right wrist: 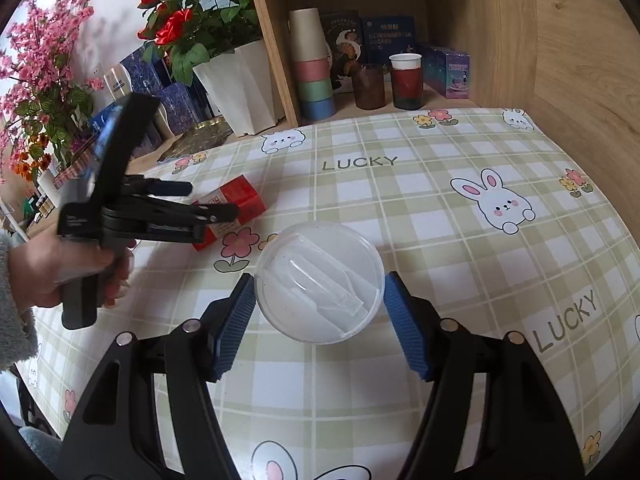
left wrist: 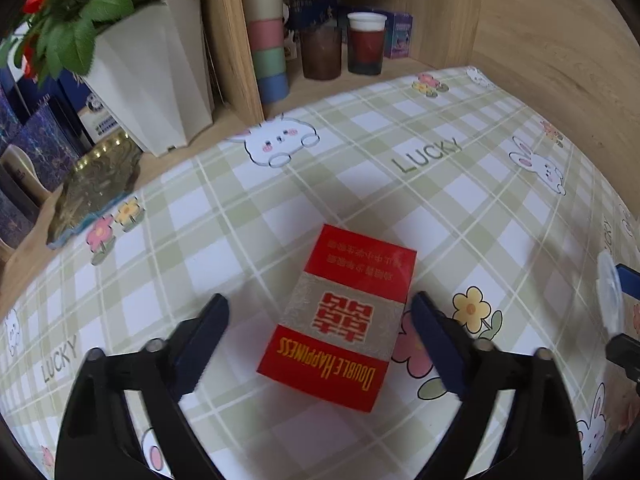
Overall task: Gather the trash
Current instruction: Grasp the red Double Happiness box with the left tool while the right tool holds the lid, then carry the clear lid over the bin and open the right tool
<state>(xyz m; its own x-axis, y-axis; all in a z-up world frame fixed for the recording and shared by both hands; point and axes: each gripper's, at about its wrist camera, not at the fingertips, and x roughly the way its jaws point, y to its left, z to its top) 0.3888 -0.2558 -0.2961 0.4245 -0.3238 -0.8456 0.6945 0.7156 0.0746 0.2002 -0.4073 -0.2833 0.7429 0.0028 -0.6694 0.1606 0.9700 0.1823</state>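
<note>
A red "Double Happiness" cigarette box (left wrist: 342,316) lies flat on the checked tablecloth (left wrist: 360,184). My left gripper (left wrist: 320,312) is open, its fingers on either side of the box, with a gap on the left side. In the right wrist view the box (right wrist: 236,204) shows between the left gripper's fingers (right wrist: 216,213). A clear round plastic lid (right wrist: 320,280) lies on the cloth. My right gripper (right wrist: 320,300) is open, its blue pads close on either side of the lid. The lid's edge (left wrist: 610,292) shows at the left view's right border.
A wooden shelf (right wrist: 400,112) behind the table holds stacked cups (right wrist: 314,76), two dark glasses (right wrist: 368,86) and small boxes. A white flower pot (left wrist: 148,76) with red roses and a gold packet (left wrist: 96,188) stand at the back left. A wooden wall (right wrist: 580,60) bounds the right.
</note>
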